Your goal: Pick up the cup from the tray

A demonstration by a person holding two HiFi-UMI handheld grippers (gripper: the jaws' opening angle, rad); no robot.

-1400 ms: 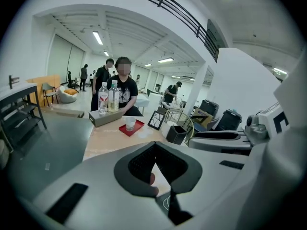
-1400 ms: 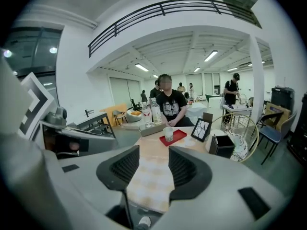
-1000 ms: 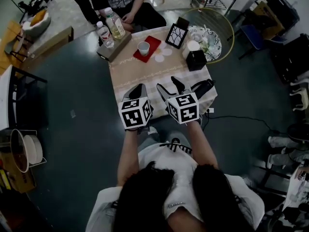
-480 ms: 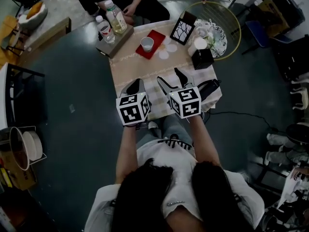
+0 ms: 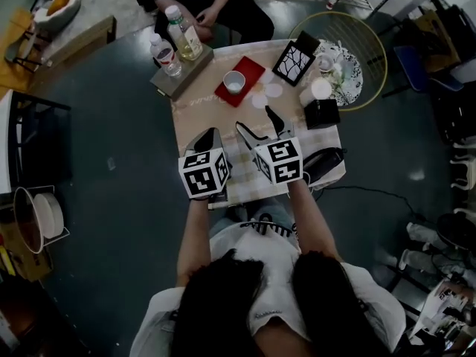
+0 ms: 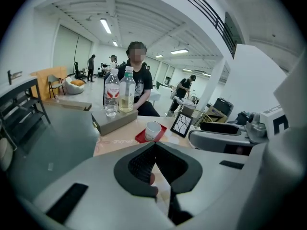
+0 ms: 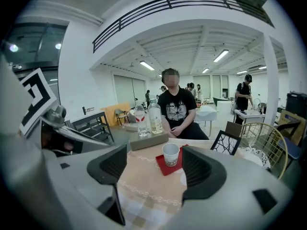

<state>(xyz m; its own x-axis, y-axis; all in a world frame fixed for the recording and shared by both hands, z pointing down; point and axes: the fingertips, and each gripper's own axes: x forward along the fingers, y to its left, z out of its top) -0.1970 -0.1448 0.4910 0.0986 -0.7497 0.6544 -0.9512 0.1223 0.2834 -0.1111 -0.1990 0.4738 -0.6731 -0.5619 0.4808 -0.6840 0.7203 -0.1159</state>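
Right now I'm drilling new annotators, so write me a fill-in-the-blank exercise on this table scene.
The cup stands on a ____ tray.
The box carries ____ bottles.
The cup stands ____, mouth up.
Missing words: red; two; upright.

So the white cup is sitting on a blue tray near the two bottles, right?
Not quite: the tray is red, not blue. The white cup is sitting on a red tray near the two bottles. The right gripper view shows it clearly.
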